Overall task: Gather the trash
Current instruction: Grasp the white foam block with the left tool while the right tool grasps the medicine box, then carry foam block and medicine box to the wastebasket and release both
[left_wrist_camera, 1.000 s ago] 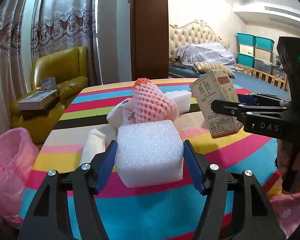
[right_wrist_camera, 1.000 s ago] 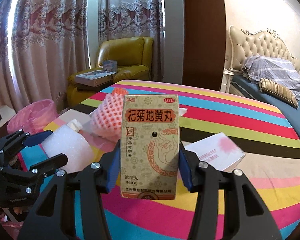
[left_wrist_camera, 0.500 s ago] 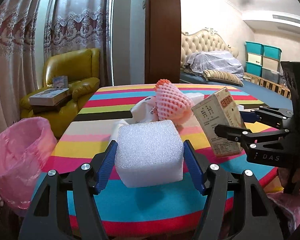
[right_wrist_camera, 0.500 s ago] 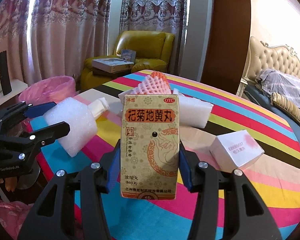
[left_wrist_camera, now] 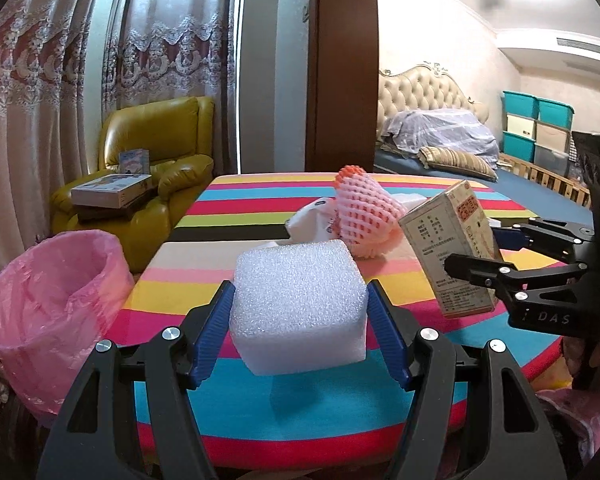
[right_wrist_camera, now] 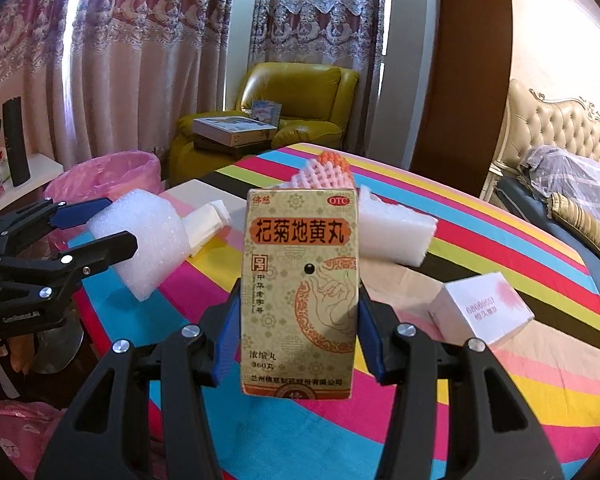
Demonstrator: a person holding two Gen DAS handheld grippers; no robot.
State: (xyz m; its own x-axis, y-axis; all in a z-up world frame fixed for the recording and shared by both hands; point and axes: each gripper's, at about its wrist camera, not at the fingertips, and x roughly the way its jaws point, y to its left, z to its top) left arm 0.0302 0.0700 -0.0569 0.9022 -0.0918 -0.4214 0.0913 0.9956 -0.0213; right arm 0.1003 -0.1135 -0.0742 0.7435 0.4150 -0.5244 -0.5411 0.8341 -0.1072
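My left gripper (left_wrist_camera: 299,332) is shut on a white foam block (left_wrist_camera: 300,304), held above the near edge of the striped table (left_wrist_camera: 236,204). The same foam block (right_wrist_camera: 140,236) shows at the left of the right wrist view. My right gripper (right_wrist_camera: 298,336) is shut on an upright yellow medicine box (right_wrist_camera: 300,292) with red characters; that medicine box (left_wrist_camera: 448,252) appears at the right of the left wrist view. A pink-lined trash bin (left_wrist_camera: 48,304) stands on the floor left of the table, also visible as the bin (right_wrist_camera: 104,176) behind the left gripper.
On the table lie a pink foam fruit net (left_wrist_camera: 364,212), a white plastic bag (left_wrist_camera: 312,224), a white foam slab (right_wrist_camera: 392,228), a folded white piece (right_wrist_camera: 208,220) and a small white box (right_wrist_camera: 484,308). A yellow armchair (left_wrist_camera: 156,160) with books stands behind; a bed (left_wrist_camera: 440,140) is far right.
Both grippers have drawn back toward the table's near edge and swung left with their loads; the pink bin has come further into view. Neither grip has changed.
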